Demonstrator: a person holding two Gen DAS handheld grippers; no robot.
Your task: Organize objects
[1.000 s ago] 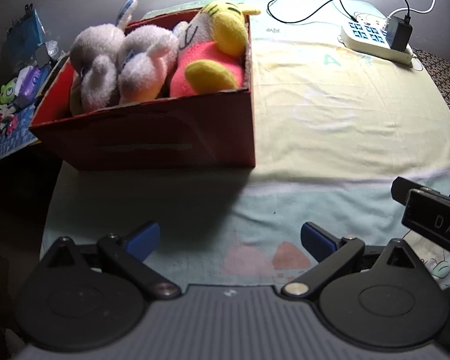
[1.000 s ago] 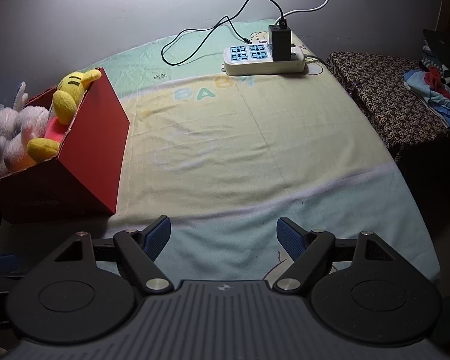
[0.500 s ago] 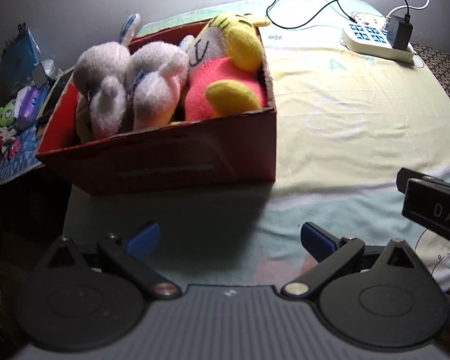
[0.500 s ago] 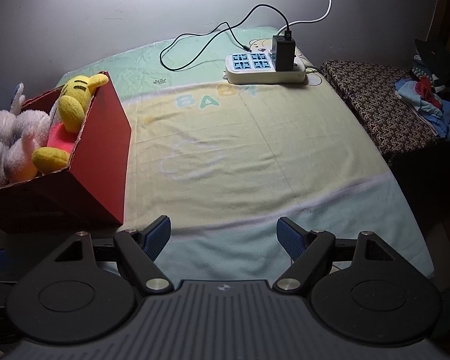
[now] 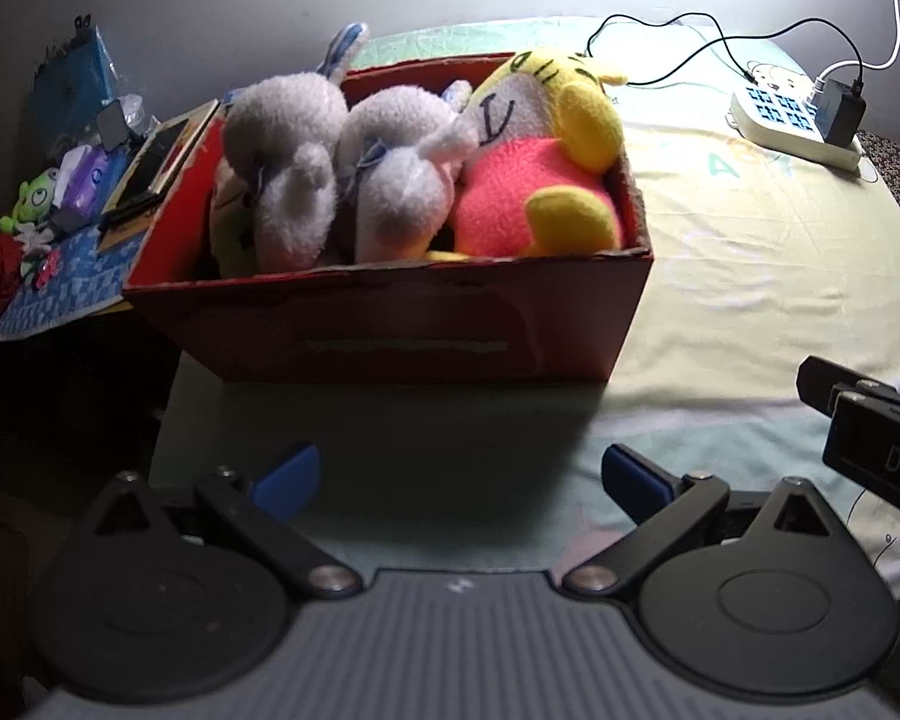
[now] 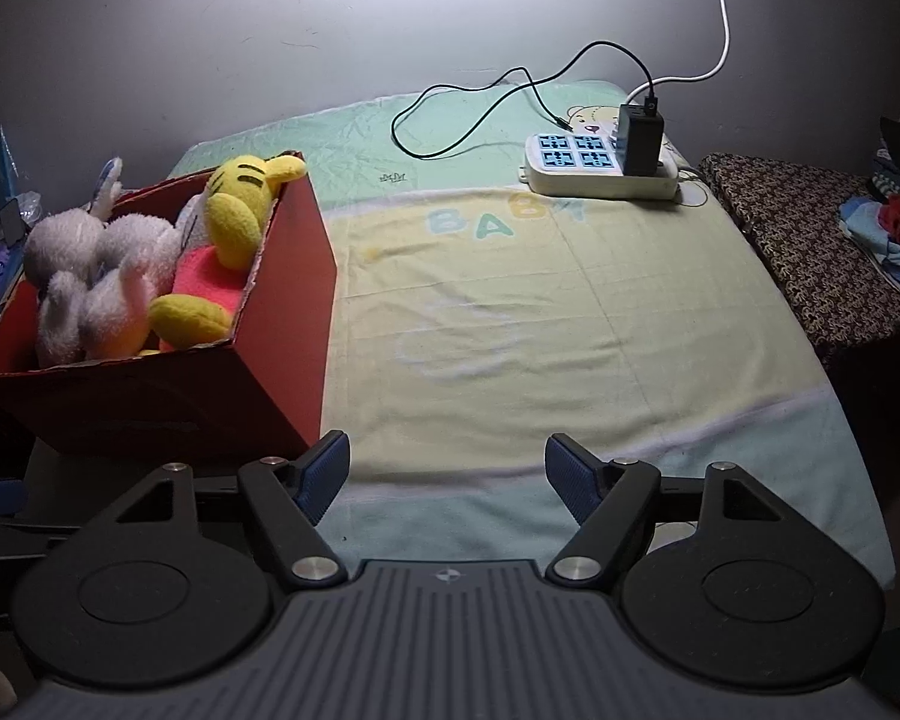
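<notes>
Two low forward views, shared red box [image 5: 390, 324] [image 6: 210, 396]

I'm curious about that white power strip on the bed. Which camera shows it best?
The right wrist view: the power strip sits fully in view, with its blue sockets, black charger and cables clear. In the left wrist view the power strip sits near the top right edge, more distorted.

The box [image 5: 390, 324] hides the lower parts of the grey plush [image 5: 294, 180] and the yellow plush [image 5: 546, 180], and whatever lies under them cannot be made out. In the left wrist view the right gripper [image 5: 870, 420] is cut off by the right edge, so only a black bar with part of its lettering shows. The clutter [image 5: 60, 192] left of the box is dim and too small to sort out, and the clothes [image 6: 894, 234] run off the right edge of the right wrist view.
</notes>
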